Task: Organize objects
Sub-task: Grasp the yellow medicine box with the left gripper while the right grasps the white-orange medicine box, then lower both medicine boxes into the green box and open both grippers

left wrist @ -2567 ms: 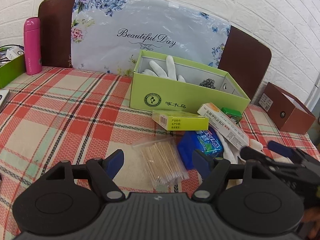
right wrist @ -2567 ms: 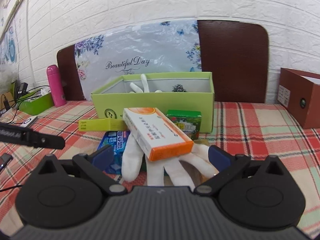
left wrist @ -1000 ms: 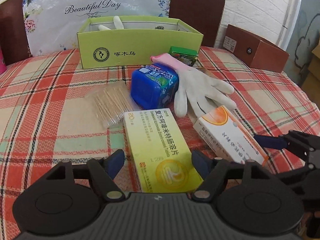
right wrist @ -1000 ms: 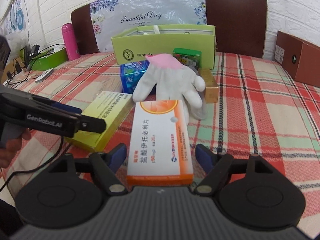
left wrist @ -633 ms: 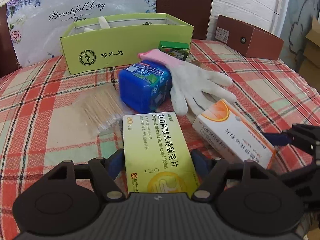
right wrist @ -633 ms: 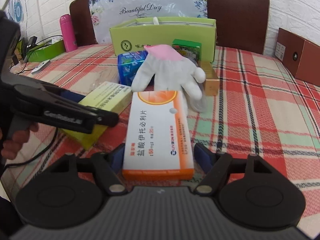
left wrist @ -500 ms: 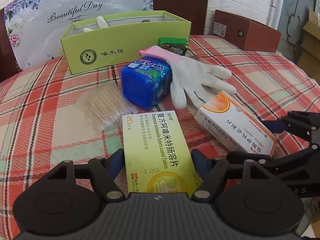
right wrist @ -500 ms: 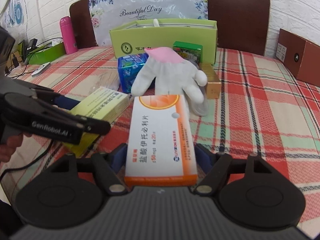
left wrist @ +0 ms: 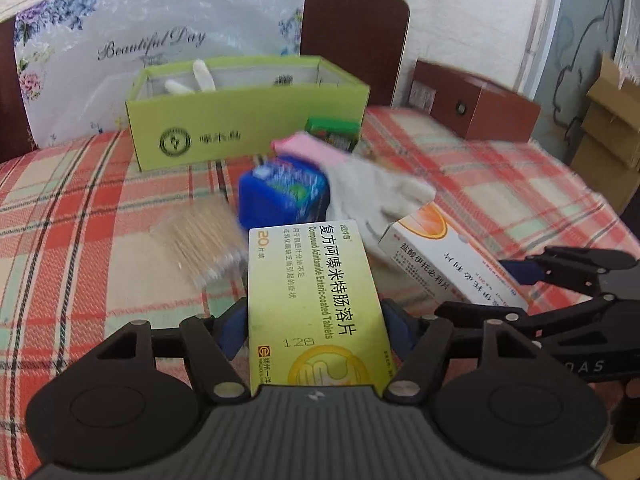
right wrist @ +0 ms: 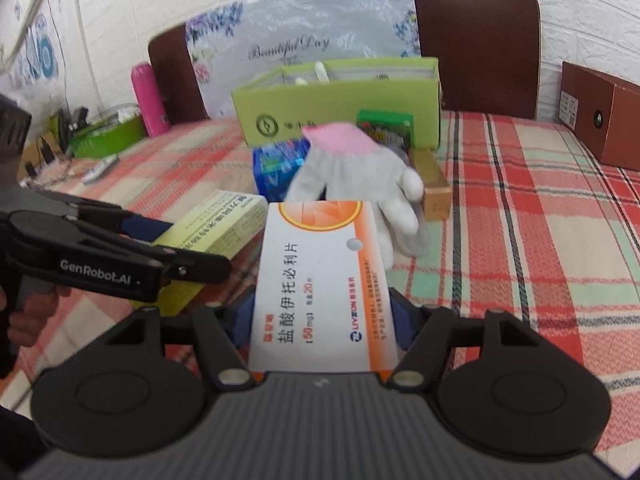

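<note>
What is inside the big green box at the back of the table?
In the green box, white glove fingers stick up above the rim, and a small dark item shows near the back wall. The front wall hides the rest.

The near end of the yellow medicine box [left wrist: 316, 304] is disappearing behind the left gripper's [left wrist: 314, 326] body, and its blue pads are mostly hiding behind the box's sides. Motion blur is smearing the blue pack [left wrist: 284, 196], the toothpick packet [left wrist: 204, 240] and the green box's [left wrist: 248, 136] printed characters. The white-and-orange medicine box [right wrist: 320, 284] is covering the right gripper's [right wrist: 322, 326] pads likewise.
</note>
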